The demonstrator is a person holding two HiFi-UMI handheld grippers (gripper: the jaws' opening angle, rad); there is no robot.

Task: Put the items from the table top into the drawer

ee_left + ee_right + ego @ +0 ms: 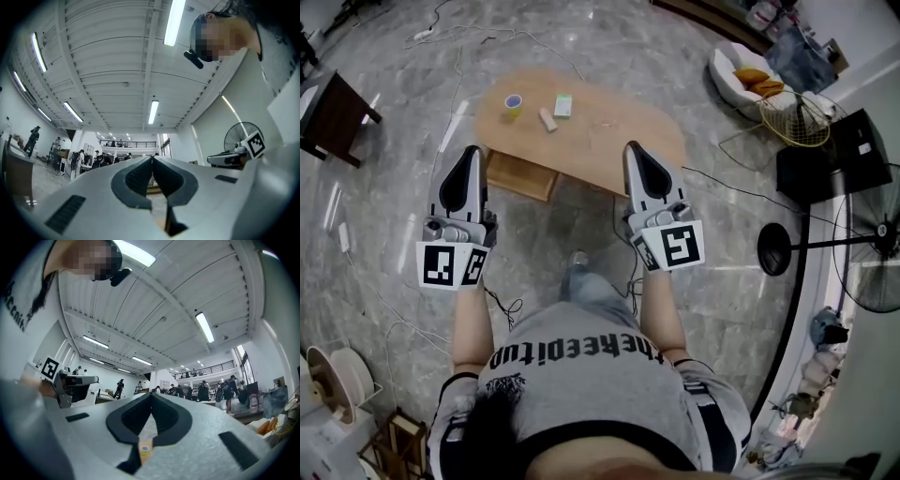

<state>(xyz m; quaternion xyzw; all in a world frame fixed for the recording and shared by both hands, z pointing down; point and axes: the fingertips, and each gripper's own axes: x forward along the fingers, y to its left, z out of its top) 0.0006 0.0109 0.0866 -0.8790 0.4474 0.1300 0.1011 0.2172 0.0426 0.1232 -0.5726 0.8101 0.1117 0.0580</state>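
A low wooden table (619,131) stands ahead of me on the marble floor. On it lie a small yellow and blue tape roll (514,103), a beige block (547,119) and a green and white box (563,106). A wooden drawer (522,175) juts out under the table's near edge. My left gripper (470,153) is shut and empty, short of the table's left end. My right gripper (633,148) is shut and empty too, over the table's near edge. In the left gripper view the jaws (152,159) meet, tilted up at the ceiling. The right gripper (151,394) shows the tape roll (145,449) below its closed jaws.
A standing fan (872,248) and a black round base (775,248) are at the right. A wire basket (794,119) and a white seat with an orange cushion (741,75) sit behind them. A dark side table (333,117) is at the left. Cables cross the floor.
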